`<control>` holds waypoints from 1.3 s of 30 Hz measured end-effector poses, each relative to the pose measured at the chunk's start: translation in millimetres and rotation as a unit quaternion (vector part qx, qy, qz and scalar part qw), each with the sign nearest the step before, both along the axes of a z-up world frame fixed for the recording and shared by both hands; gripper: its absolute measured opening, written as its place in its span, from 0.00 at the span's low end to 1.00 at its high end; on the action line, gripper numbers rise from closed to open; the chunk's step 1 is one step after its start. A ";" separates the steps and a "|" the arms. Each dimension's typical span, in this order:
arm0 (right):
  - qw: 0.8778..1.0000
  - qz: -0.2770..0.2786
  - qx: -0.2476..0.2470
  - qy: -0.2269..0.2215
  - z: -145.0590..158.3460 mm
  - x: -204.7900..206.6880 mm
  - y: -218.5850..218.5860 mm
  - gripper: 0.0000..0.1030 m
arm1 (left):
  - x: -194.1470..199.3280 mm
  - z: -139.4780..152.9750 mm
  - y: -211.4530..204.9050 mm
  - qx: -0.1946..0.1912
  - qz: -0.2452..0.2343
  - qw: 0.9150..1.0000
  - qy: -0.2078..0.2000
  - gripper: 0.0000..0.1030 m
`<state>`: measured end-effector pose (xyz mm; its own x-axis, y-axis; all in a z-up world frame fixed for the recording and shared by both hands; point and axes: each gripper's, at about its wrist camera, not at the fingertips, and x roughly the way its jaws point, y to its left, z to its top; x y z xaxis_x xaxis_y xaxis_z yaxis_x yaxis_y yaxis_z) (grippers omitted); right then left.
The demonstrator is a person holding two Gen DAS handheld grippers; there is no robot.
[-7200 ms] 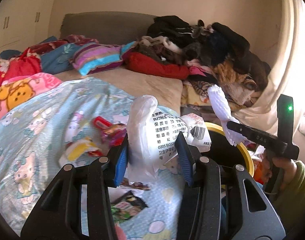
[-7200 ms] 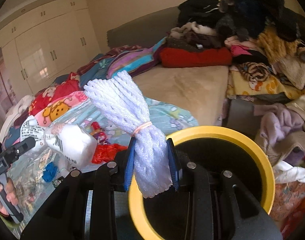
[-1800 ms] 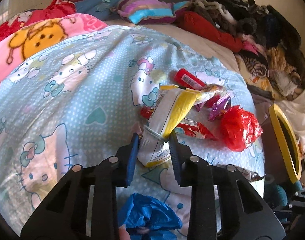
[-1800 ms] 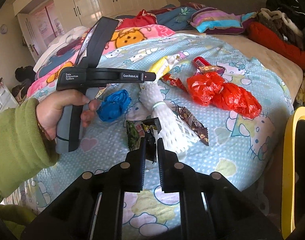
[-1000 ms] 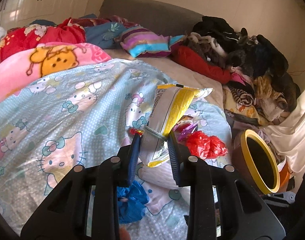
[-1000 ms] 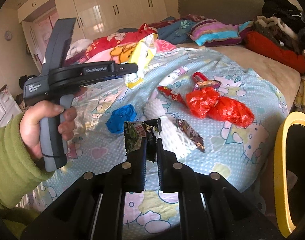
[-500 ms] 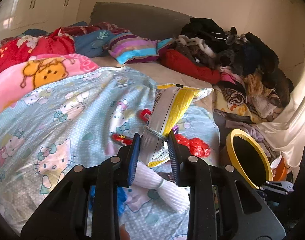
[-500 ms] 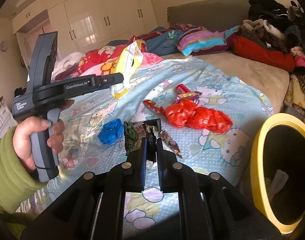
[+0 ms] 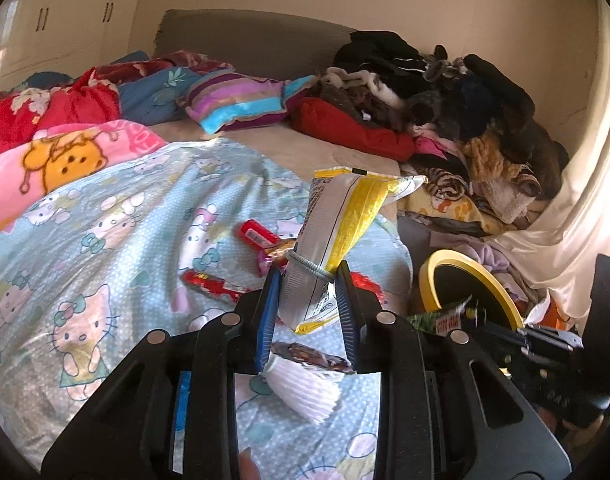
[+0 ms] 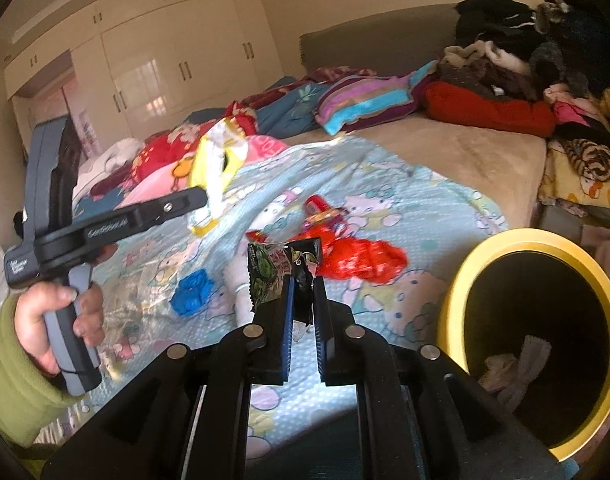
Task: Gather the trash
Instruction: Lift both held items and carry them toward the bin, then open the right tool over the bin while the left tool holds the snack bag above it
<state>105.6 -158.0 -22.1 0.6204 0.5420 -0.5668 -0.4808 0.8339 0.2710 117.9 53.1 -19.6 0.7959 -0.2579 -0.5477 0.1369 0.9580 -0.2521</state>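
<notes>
Above the bed | left hand-held gripper clamps yellow-white packet, upright | right hand-held gripper pinches green wrapper | yellow-rimmed bin lies right, nearer the right hand-held gripper.

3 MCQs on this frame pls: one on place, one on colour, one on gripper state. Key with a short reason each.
1. Where is the bin, seen from the right wrist?
A. on the bed
B. beside the bed, at right
C. behind the pillows

2. What colour is the bin's rim?
A. yellow
B. blue
C. red

3. What is the right gripper doing?
A. open, empty
B. shut on a green wrapper
C. shut on a red bag

Key:
1 B: the bin stands off the bed's edge.
2 A: its rim is yellow.
3 B: the right gripper clamps the green wrapper; the red bag lies on the blanket.
</notes>
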 end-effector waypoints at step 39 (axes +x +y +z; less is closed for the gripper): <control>0.978 -0.206 0.036 -0.003 5.7 24.8 -163.0 0.09 | -1.8 4.2 -111.0 0.033 -0.120 0.992 -0.007 0.21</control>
<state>130.3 -321.0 -16.4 0.7977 0.2831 -0.5324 -0.1091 0.9361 0.3343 116.2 -57.9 -15.4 0.7236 -0.4056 -0.5584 0.3670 0.9114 -0.1864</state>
